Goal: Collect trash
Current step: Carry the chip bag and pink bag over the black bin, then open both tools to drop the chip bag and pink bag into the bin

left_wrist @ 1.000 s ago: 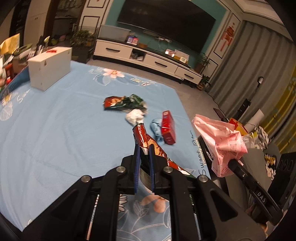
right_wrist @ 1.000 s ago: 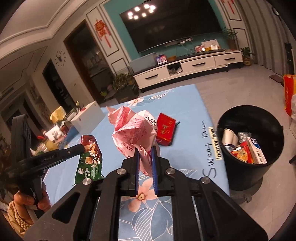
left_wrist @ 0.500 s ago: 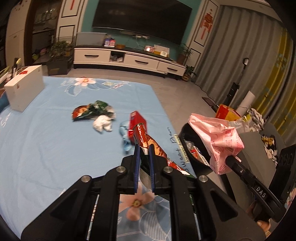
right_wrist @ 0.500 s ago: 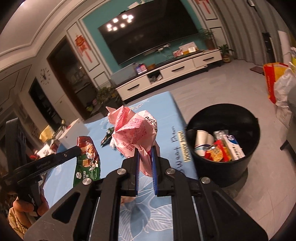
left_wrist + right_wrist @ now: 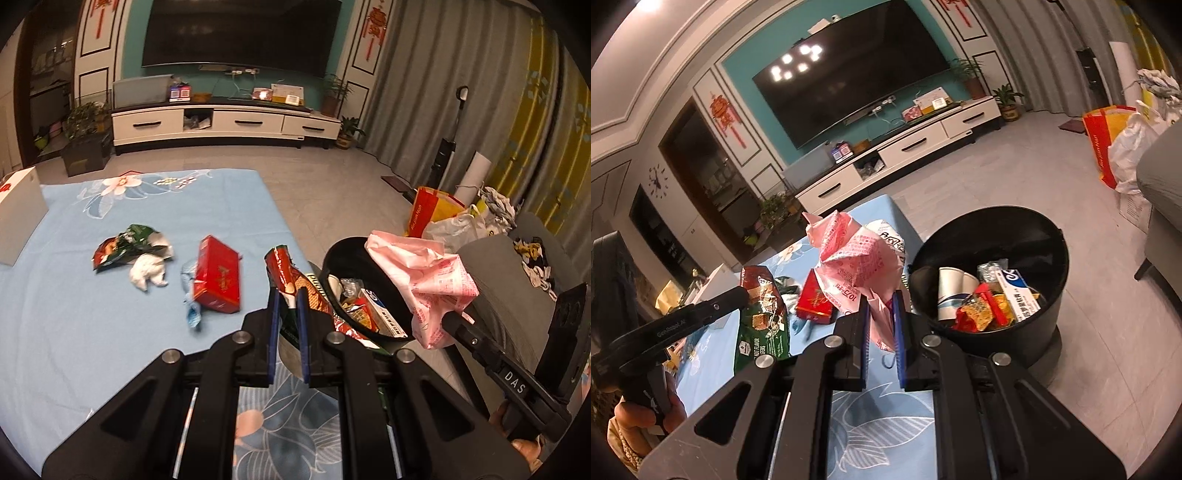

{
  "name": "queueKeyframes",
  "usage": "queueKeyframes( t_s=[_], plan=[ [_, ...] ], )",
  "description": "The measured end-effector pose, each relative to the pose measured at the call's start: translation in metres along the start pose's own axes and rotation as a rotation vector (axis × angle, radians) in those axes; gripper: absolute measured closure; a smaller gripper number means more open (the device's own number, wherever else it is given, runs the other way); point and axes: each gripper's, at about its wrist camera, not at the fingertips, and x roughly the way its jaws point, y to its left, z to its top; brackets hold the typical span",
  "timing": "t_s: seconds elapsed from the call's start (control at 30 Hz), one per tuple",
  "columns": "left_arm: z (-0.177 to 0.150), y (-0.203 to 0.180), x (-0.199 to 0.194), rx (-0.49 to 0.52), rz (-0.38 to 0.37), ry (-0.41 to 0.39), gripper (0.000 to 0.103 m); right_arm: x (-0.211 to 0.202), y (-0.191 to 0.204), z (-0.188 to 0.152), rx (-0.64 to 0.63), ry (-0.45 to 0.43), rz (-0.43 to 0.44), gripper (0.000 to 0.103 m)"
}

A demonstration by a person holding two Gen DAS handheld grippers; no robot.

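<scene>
We hold both claws closed — left gripper [image 5: 287,295] pinching a snack wrapper [image 5: 286,273], right gripper [image 5: 882,314] pinching a pink bag [image 5: 857,258] — near the black bin [image 5: 1045,236].

Bin [image 5: 1027,229] mouth open above; cups [image 5: 947,295], boxes [image 5: 1019,295] seemingly fill floor.

Trash bin [image 5: 334,258] sits center-right of left wrist view, just off table's [image 5: 74,332] right edge, w/ paper cups [image 5: 949,291] & cartons in it. On table, frame left: snack wrapper [image 5: 125,247], tissue wad [image 5: 147,271] in front, box [image 5: 218,273] to their right. TV stand [image 5: 225,123] at frame top, behind.
</scene>
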Motion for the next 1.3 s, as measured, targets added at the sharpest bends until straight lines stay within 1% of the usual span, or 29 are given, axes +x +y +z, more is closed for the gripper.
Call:
queueKeyframes(
  t_s=[0.2,0.33,0.5,0.67,0.93,1.03,1.17,1.3],
  plan=[
    [0.007,-0.012,0.017,0.029,-0.013,0.014,0.092,-0.001,-0.023,0.002,0.053,-0.016,-0.034,0.091],
    [0.014,-0.02,0.025,0.036,-0.032,0.008,0.092,0.0,-0.037,0.004,0.095,-0.026,-0.069,0.091],
    [0.028,-0.025,0.047,0.022,-0.054,0.03,0.092,0.002,-0.053,0.004,0.132,-0.034,-0.106,0.091],
    [0.034,-0.041,0.07,0.058,-0.066,0.044,0.092,0.009,-0.066,0.003,0.148,-0.027,-0.138,0.091],
    [0.031,-0.074,0.11,0.154,-0.071,0.08,0.092,0.031,-0.073,0.004,0.13,0.003,-0.231,0.091],
    [0.026,-0.086,0.124,0.194,-0.067,0.089,0.092,0.038,-0.077,0.005,0.135,0.014,-0.24,0.091],
    [0.023,-0.093,0.14,0.213,-0.059,0.101,0.092,0.05,-0.084,0.005,0.155,0.041,-0.238,0.09],
    [0.02,-0.097,0.15,0.225,-0.05,0.109,0.092,0.057,-0.086,0.009,0.155,0.047,-0.242,0.09]
  ],
)
